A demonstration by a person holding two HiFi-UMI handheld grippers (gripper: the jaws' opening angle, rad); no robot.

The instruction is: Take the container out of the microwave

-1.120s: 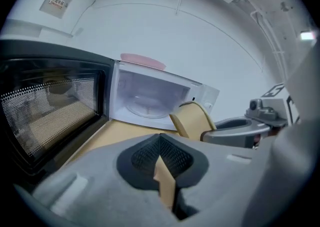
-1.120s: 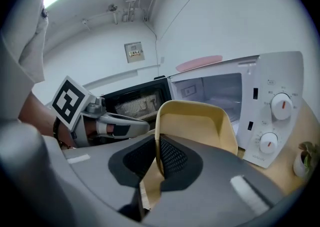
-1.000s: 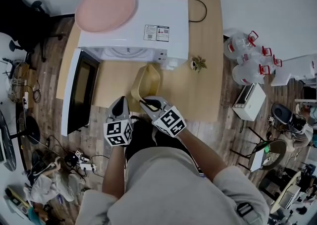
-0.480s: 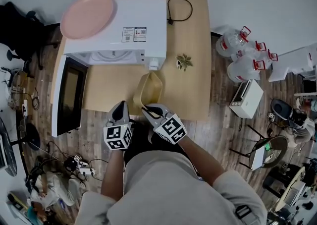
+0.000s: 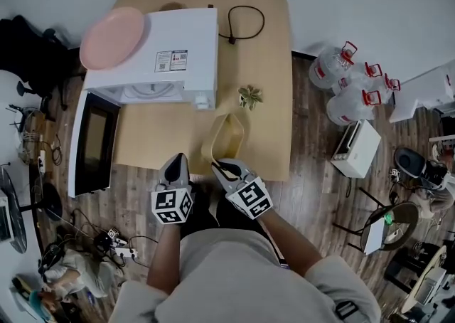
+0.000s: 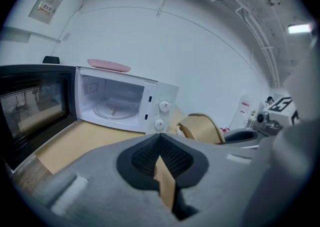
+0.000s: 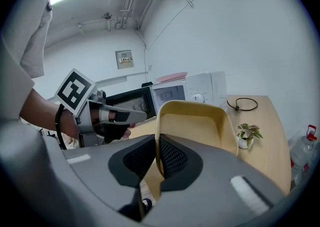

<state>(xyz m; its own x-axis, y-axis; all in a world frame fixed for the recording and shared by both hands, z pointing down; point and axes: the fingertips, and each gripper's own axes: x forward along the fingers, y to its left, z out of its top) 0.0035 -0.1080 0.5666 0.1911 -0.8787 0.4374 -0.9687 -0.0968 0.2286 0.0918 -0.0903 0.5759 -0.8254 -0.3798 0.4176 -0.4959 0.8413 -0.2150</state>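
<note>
Container [image 5: 227, 136] hangs just outside the microwave [image 5: 170, 58], ready to set down, right gripper [image 5: 222, 166] jaws clamping its rim; left gripper [image 5: 175, 161] seemingly closed, empty.

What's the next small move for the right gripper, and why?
Probably lower the container onto the bare table and let go. The right gripper is shut on its near rim, and it is already out of the microwave, above the table near the front edge, apart from the plant.

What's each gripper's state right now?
Left gripper: closed, empty.
Right gripper: closed on the rim of the tan plastic container.
</note>
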